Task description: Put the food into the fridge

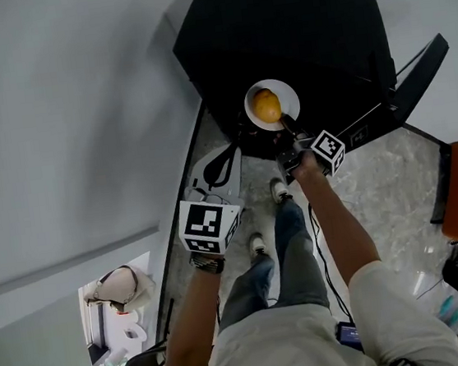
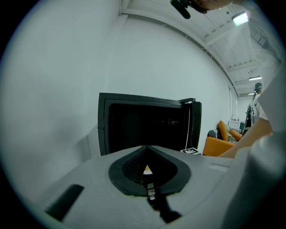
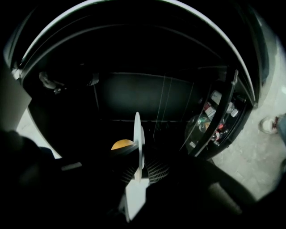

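Fingers of the right gripper [image 1: 287,121] are clamped on the near rim of the plate [image 1: 285,90]. The food [image 1: 267,105], a round orange item, sits loose on the plate.

Head view: the plate is at the mouth of the black fridge [image 1: 292,21], whose door [image 1: 418,72] stands open to the right. The floor [image 1: 371,194] is grey with a stone pattern, and the wall [image 1: 55,116] is plain white.

Left gripper view: the left gripper [image 2: 148,152] has its fingers together on nothing and is aimed at the fridge from well apart. An orange sofa [image 2: 216,144] stands beyond.

Right gripper view: the plate edge sits between the fingers. The fridge interior is dark, with bottles [image 3: 213,121] in the door rack.

Hazard, as judged: a one-sided rim grip lets the plate tip, and the food would then roll off. In the dark interior the far rim could strike a shelf.
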The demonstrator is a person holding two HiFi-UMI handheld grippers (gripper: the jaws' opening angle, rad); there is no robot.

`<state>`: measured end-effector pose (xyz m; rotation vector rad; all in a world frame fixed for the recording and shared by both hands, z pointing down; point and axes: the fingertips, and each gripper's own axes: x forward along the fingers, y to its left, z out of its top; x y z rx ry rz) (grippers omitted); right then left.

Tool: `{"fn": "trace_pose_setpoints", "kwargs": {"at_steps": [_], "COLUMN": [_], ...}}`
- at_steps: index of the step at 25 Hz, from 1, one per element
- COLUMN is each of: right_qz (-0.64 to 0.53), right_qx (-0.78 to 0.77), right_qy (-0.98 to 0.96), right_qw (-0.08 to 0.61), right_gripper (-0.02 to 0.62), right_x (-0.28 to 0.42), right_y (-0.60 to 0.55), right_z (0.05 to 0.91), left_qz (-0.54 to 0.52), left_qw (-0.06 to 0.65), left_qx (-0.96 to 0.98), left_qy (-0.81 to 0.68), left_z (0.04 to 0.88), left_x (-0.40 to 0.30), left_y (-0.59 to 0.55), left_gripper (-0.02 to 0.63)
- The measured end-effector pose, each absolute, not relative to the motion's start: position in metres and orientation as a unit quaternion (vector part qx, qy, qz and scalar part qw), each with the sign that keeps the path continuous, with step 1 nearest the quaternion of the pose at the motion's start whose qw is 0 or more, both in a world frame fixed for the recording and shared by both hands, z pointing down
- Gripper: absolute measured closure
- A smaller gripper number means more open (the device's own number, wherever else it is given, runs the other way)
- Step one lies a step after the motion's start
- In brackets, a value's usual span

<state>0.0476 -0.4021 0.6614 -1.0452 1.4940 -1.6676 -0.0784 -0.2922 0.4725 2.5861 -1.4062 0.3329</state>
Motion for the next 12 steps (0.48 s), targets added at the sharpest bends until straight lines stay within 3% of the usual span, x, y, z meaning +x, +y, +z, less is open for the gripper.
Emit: {"fn": "trace_pose_setpoints", "kwargs": {"at_steps": [12], "right_qz": [-0.645], "right_qx": [-0.403], "right_qy": [0.555], "right_qw": [0.337], "right_gripper": [0.568], "right_x": [0.036], "right_y": [-0.426], "right_z": [0.691], "left_qz": [0.105], "left_qw": [0.106], "left_qx": [0.860], "left_qy": [-0.487], "left_z": [0.498], "left_x": [-0.084], "left_y": [-0.302], "left_gripper": [0.604]}}
